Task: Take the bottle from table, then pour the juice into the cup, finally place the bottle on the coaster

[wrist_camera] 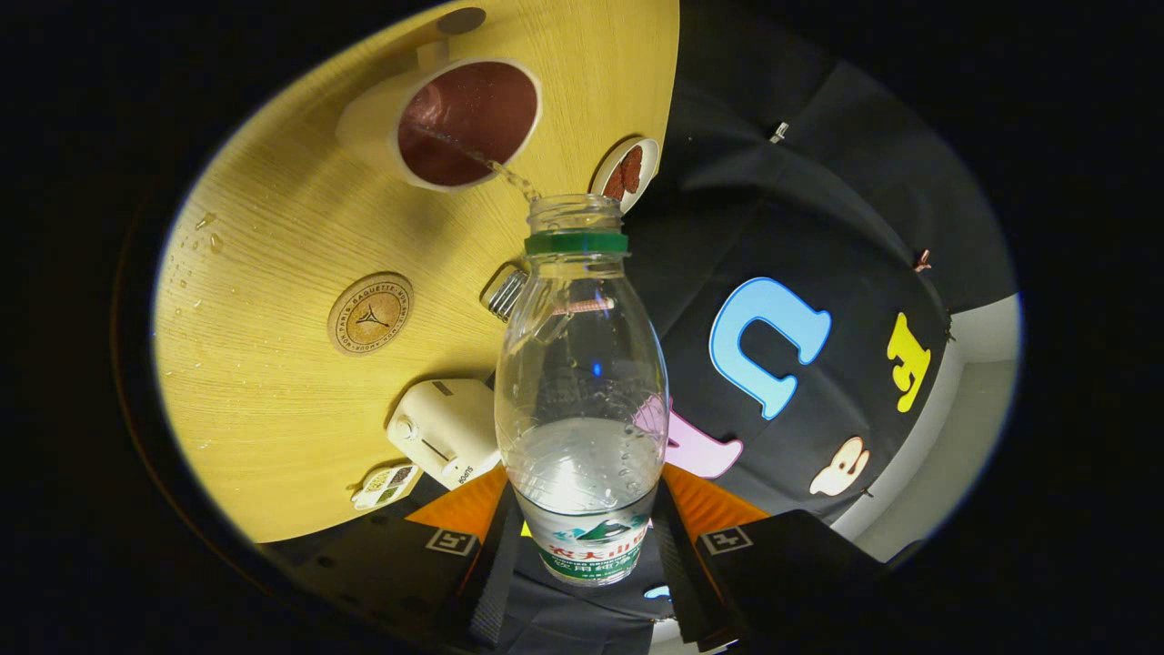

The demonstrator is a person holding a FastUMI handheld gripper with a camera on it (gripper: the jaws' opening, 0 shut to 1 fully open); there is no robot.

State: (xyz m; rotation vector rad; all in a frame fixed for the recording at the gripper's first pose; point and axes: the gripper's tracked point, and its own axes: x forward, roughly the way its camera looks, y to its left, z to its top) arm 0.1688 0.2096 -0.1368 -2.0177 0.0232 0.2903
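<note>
We have the tool (582, 555) clamped on the clear bottle (580, 382), a finger pressing each side of its lower body. The bottle is tipped, its open mouth sending a thin stream into the white cup (455, 123) beyond on the table (273, 382). The round coaster (370, 314) lies left of the bottle, well apart.
</note>
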